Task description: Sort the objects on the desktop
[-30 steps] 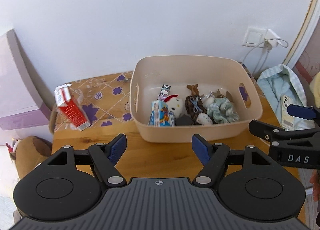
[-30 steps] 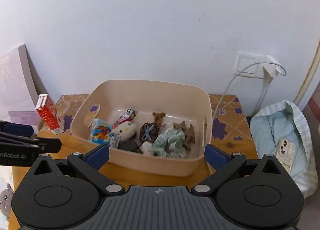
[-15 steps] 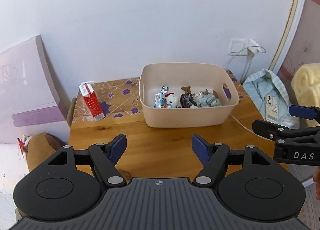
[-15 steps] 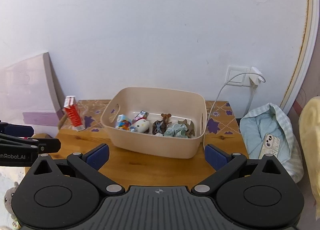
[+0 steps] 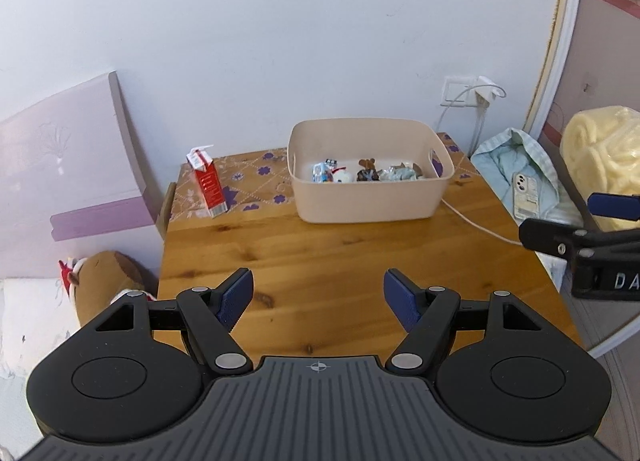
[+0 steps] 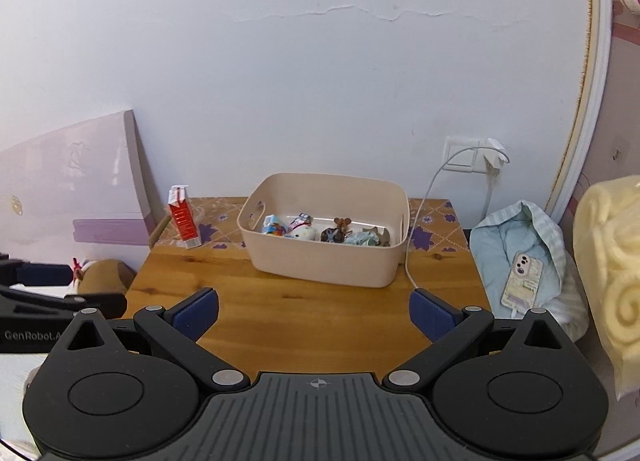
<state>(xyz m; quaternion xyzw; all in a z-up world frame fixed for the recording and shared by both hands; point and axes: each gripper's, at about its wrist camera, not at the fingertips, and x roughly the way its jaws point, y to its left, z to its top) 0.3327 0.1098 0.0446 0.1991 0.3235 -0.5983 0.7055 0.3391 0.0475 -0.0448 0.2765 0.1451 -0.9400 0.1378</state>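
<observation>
A beige bin [image 5: 362, 203] [image 6: 320, 265] stands at the back of the wooden table [image 5: 340, 261] [image 6: 304, 309]. It holds several small toys: a blue carton [image 6: 273, 228], a white plush [image 6: 303, 232], a dark brown plush [image 6: 335, 234] and a pale green item [image 6: 362, 239]. A red and white carton [image 5: 207, 183] [image 6: 183, 218] stands left of the bin. My left gripper [image 5: 318, 299] is open and empty over the table's near part. My right gripper [image 6: 314, 311] is open and empty, also well short of the bin.
A white charging cable [image 6: 416, 229] runs from the wall socket [image 6: 472, 157] past the bin's right side. A phone [image 6: 522, 281] lies on a light blue cloth bundle [image 6: 516, 245] right of the table. A brown plush [image 5: 108, 281] sits on the floor at the left. A purple board [image 5: 68, 165] leans on the wall.
Both grippers have pulled back and up from the bin, which now looks much smaller and farther. Both stay open and empty.
</observation>
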